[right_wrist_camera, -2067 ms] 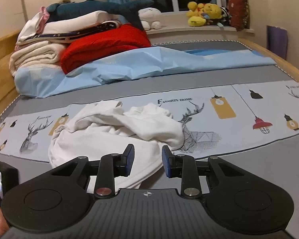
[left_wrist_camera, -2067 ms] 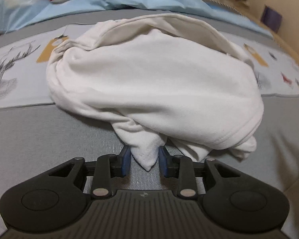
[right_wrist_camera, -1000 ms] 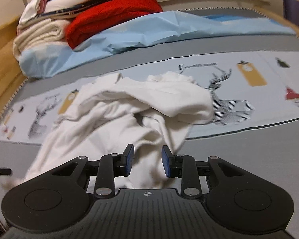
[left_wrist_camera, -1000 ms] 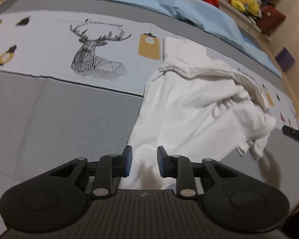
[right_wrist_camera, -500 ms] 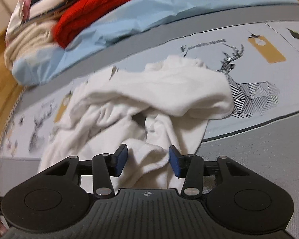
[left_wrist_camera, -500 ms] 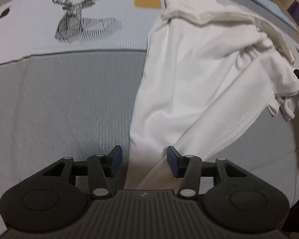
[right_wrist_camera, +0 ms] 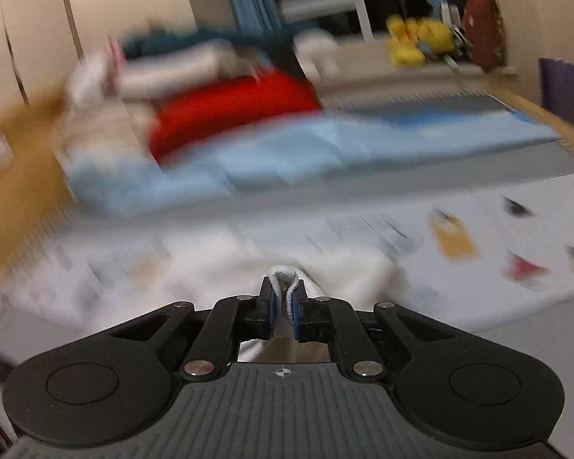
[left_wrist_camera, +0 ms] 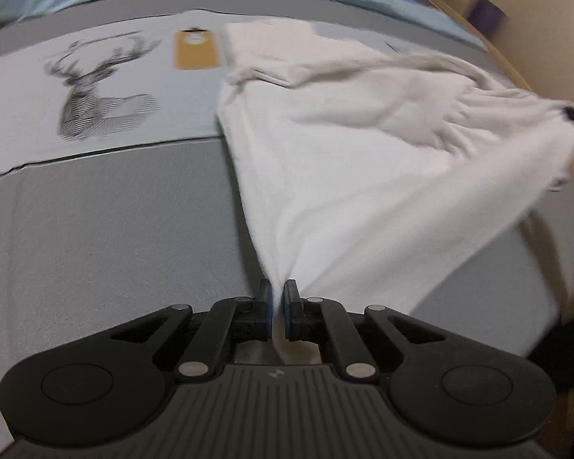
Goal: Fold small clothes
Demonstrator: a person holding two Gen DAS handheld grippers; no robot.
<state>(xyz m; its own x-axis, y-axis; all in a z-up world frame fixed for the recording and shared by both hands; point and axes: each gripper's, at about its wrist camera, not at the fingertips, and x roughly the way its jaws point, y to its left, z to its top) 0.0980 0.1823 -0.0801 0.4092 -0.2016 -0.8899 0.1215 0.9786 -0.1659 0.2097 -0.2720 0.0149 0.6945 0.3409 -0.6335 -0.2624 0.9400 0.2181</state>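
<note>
Two grippers, left gripper [left_wrist_camera: 275,308] and right gripper [right_wrist_camera: 284,306], each pinched a white T-shirt [left_wrist_camera: 363,176] edge, apparently spreading it; next, lay it flat.

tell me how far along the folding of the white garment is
Early. Done: both grips are taken. The left gripper is shut on one corner of the white garment, and the right gripper is shut on a hemmed edge. In hand: the cloth is pulled out between them over the bed cover. Left: laying it flat and every fold; no crease shows yet.
</note>
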